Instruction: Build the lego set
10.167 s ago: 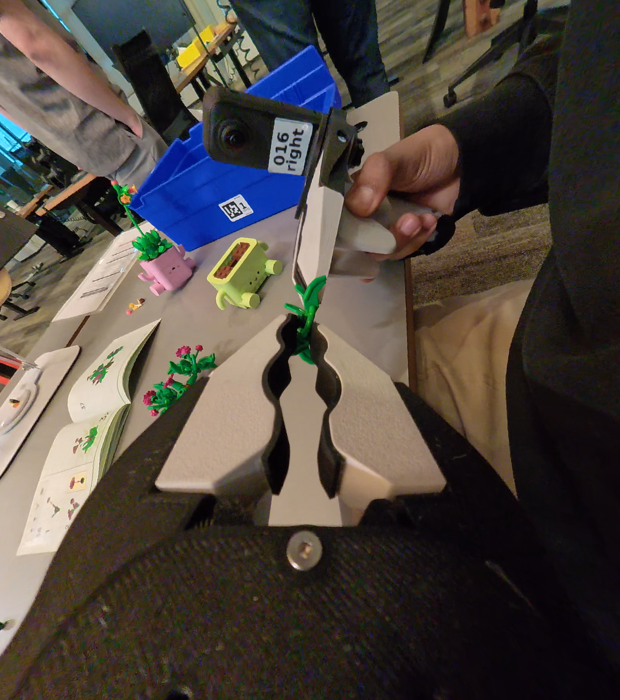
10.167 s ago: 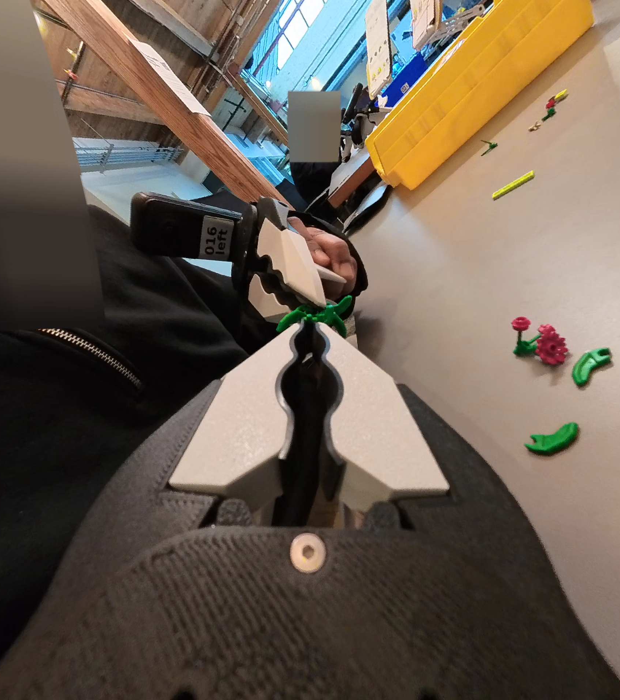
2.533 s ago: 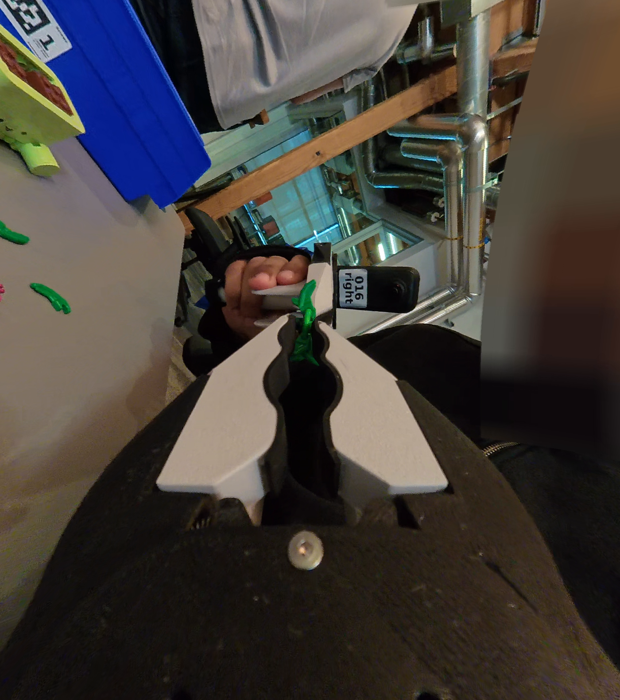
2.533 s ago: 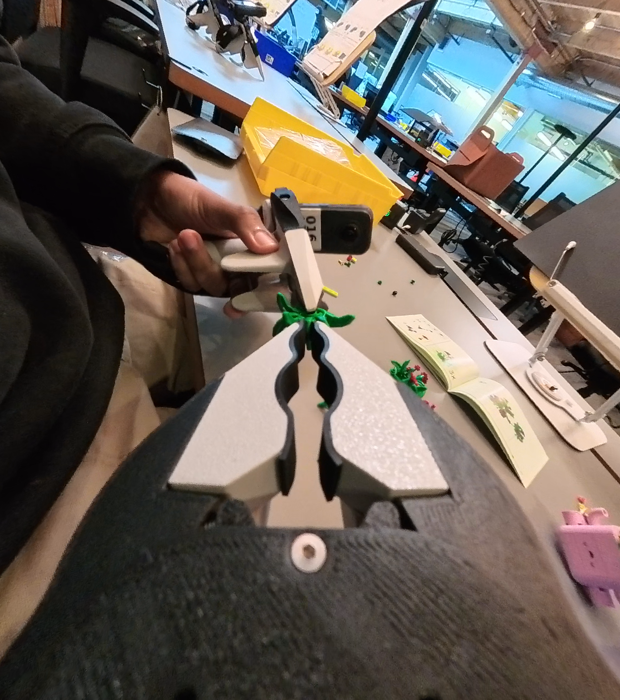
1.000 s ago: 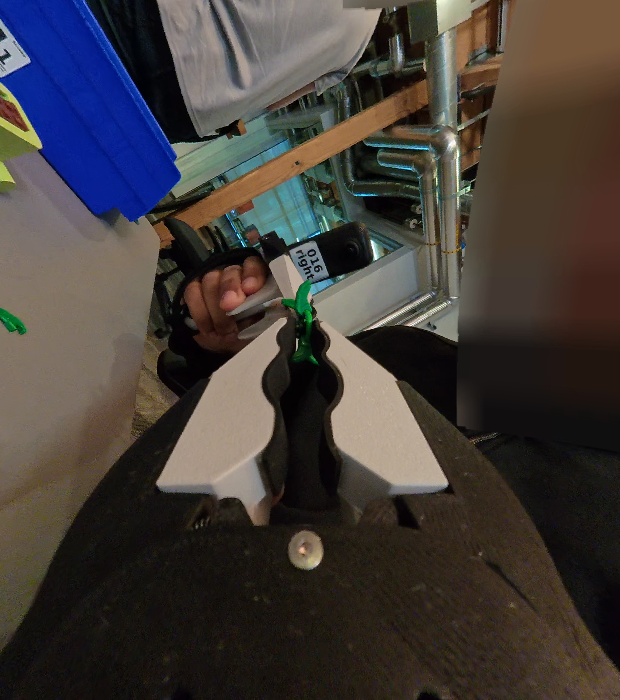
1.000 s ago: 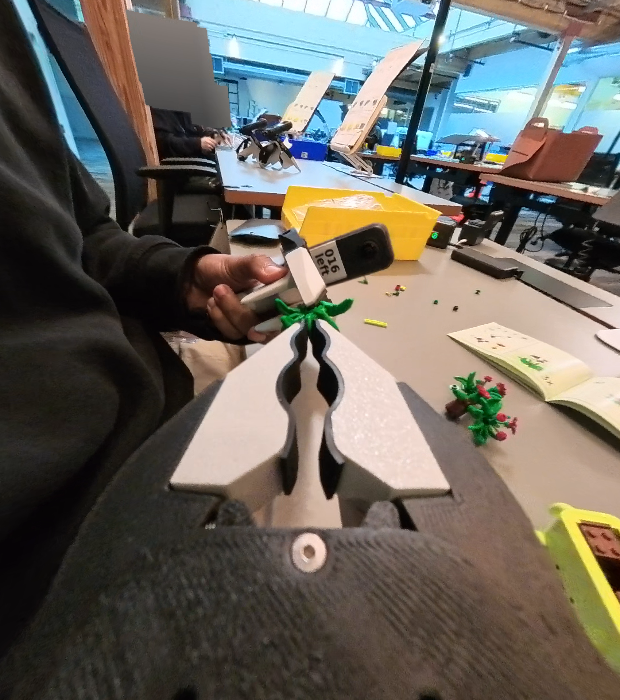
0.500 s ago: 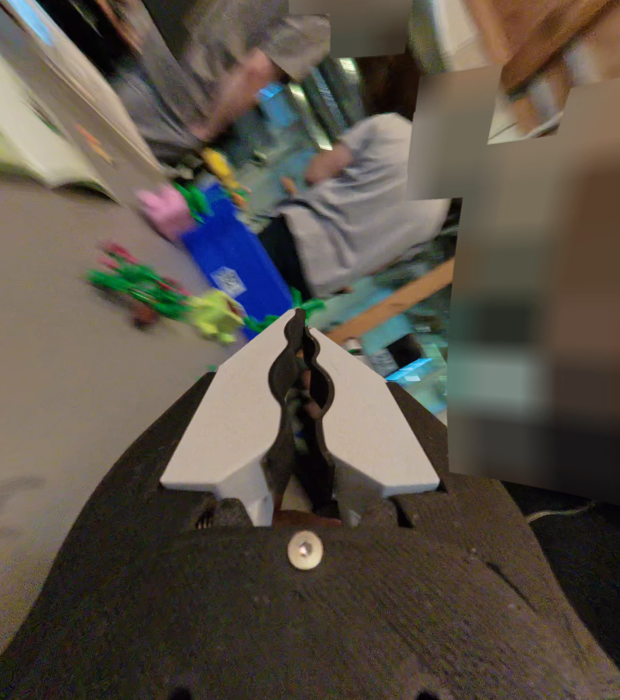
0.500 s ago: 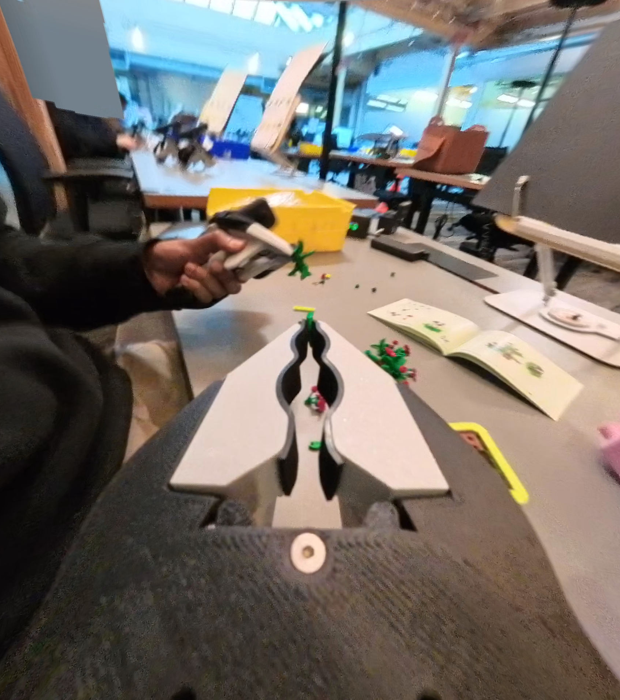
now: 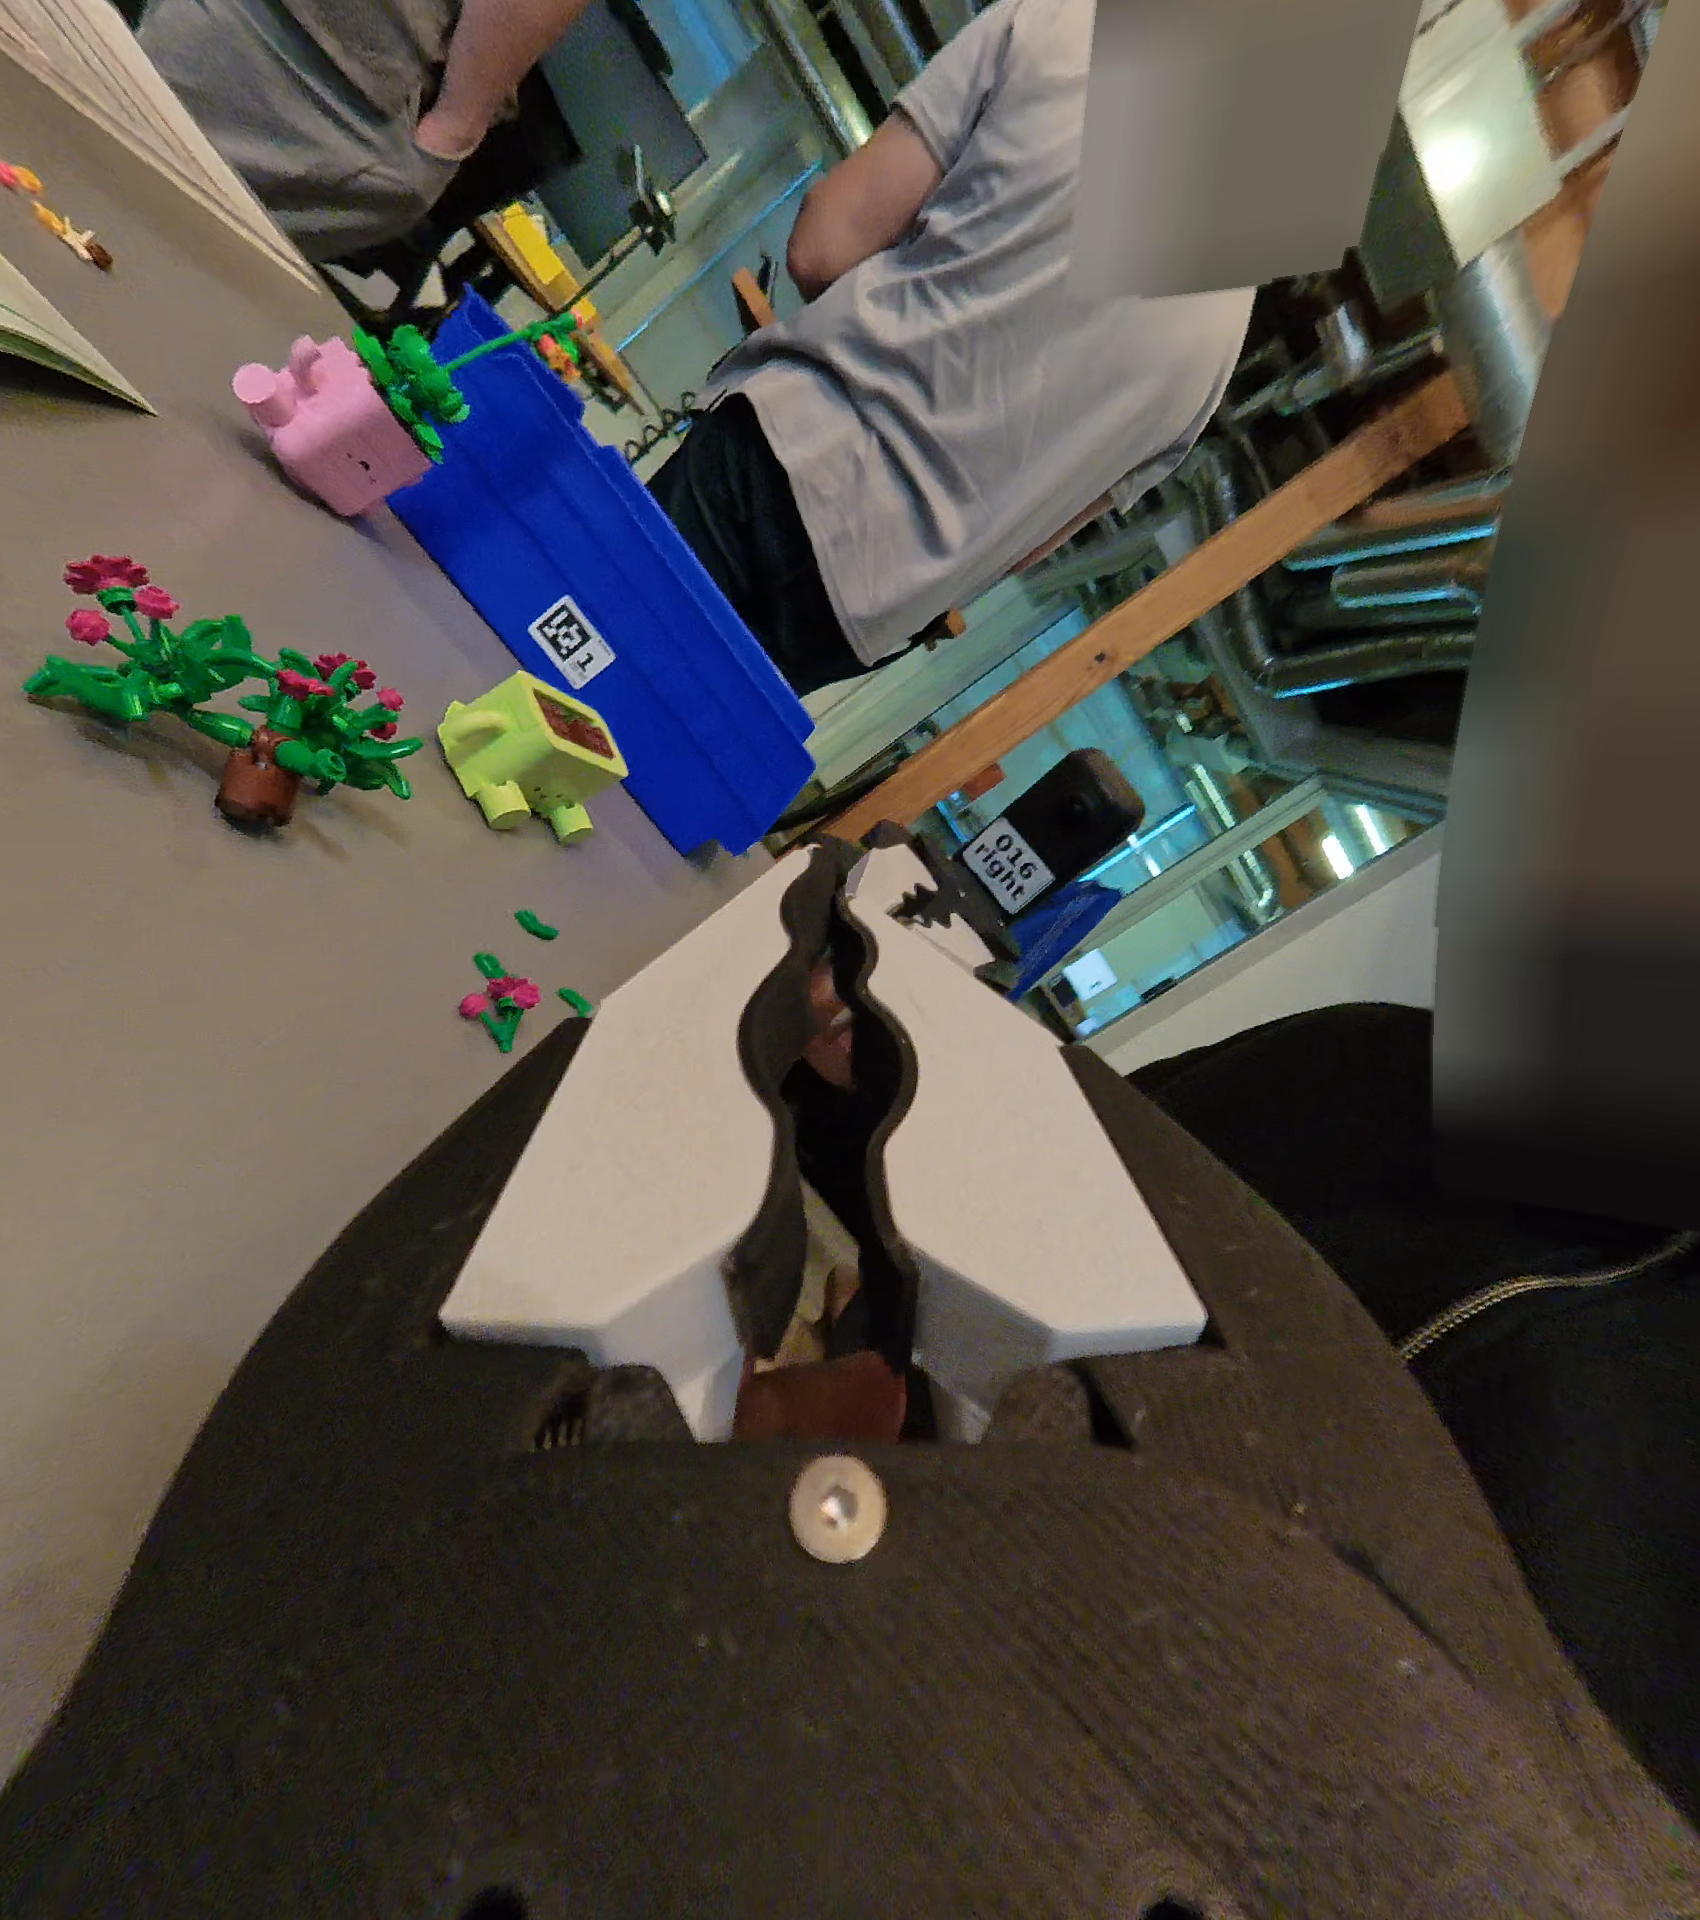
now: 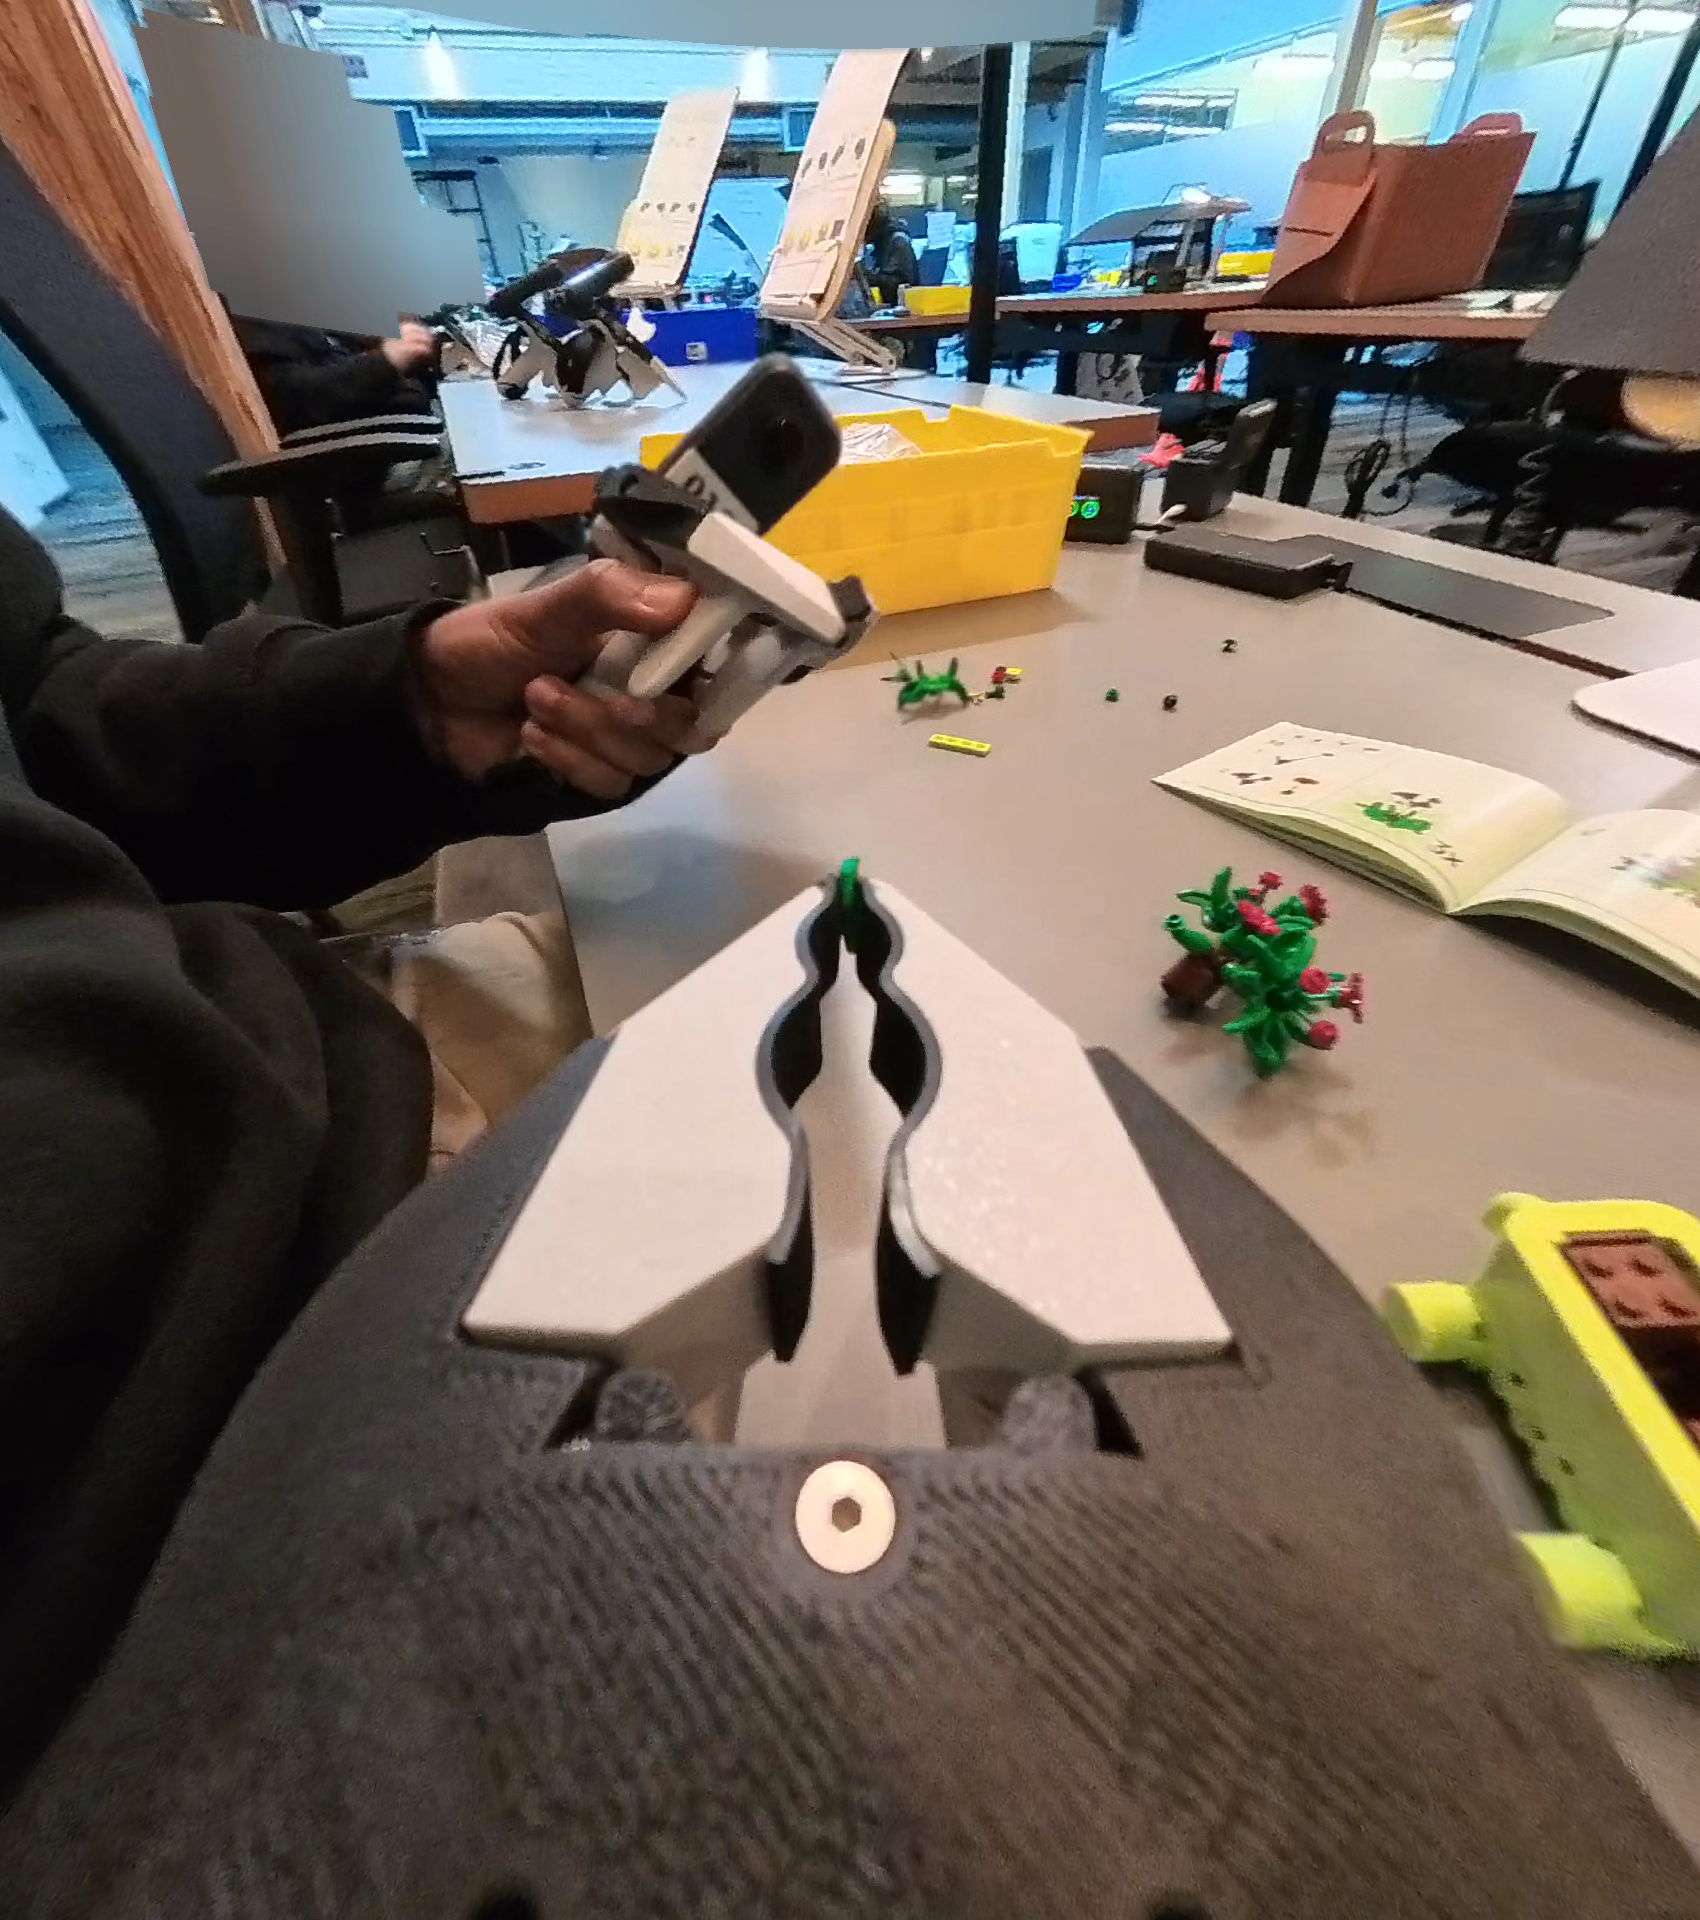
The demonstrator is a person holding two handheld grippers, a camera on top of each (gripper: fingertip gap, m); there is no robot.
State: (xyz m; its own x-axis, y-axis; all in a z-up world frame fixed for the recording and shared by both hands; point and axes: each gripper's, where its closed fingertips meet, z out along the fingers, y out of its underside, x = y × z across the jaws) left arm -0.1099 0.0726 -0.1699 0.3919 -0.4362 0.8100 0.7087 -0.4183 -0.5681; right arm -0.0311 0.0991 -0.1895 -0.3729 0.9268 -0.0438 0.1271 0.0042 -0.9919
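Grey tabletop (image 10: 1085, 852) fills both views, in an open workspace with more desks and wooden beams behind. At the right gripper (image 10: 848, 902) the 2 fingers are pressed nearly together at their tips, pinching a small green lego stem (image 10: 848, 881) that pokes up between them, held above the table. The left gripper (image 9: 830, 864) has its fingers drawn together at the tips with nothing visible between them; in the right wrist view it is held up in a hand (image 10: 555, 665) in a dark sleeve, above the table's near edge and in front of a yellow bin (image 10: 929, 520). A green leafy lego piece (image 10: 924, 681) lies on the table just beyond that gripper, beside a few tiny loose studs and a small yellow-green plate (image 10: 960, 742). A built bush with red flowers (image 10: 1261, 977) lies on its side near the middle of the table, and an open instruction booklet (image 10: 1511, 842) lies beyond it. A lime-green pot (image 10: 1656, 1423) with brown studs in its top is close to the right gripper. In the left wrist view a pink pot (image 9: 337, 426) holding green leaves and a stem touches a blue bin (image 9: 607, 644), the lime-green pot sits near that bin, and a small pink flower sprig (image 9: 503, 1003) with loose green leaves lies near the gripper. 2 people in grey shirts are behind the blue bin.
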